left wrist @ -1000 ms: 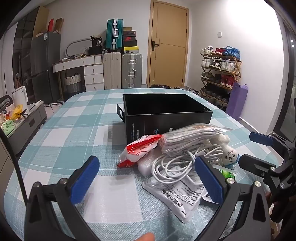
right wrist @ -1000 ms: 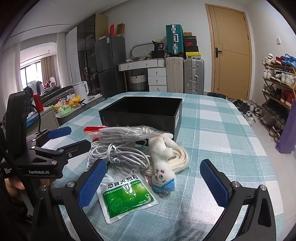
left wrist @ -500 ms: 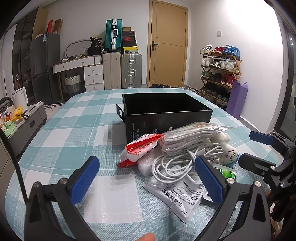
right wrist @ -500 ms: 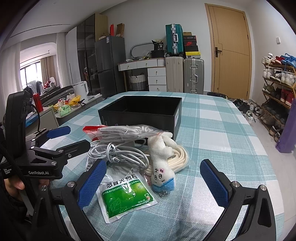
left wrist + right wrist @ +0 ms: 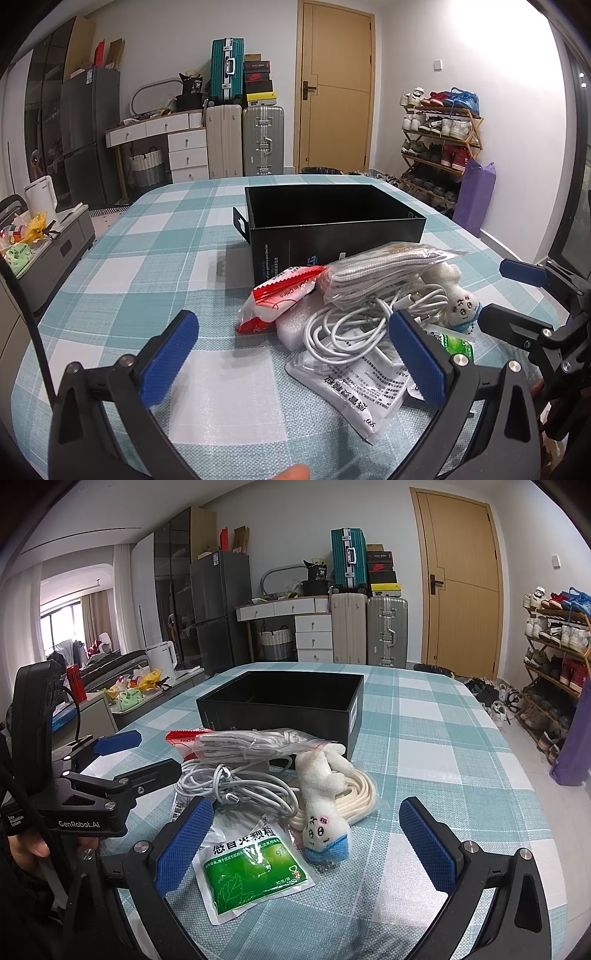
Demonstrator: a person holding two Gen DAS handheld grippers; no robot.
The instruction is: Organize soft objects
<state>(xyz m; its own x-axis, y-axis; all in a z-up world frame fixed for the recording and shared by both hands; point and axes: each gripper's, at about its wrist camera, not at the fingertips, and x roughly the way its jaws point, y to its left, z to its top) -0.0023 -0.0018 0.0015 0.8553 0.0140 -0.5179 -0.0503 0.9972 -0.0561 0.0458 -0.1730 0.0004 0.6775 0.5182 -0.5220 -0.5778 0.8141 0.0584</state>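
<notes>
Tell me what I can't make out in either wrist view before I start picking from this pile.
- Black open box: floor hidden by its near wall, both views.
- White foam piece: mostly covered by the coiled white cable, left view.
- Silver printed sachet: one end hidden by the left gripper finger.
- Cream coiled rope: partly under the white plush toy, right view.
- Right gripper: open, holding nothing.

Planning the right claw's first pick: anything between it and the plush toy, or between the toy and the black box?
Nothing visible blocks the right claw from the plush toy; its head lies between the open fingers' line. Toward the black box, the bagged gloves and cream rope coil sit low; lifting over them should clear.
</notes>
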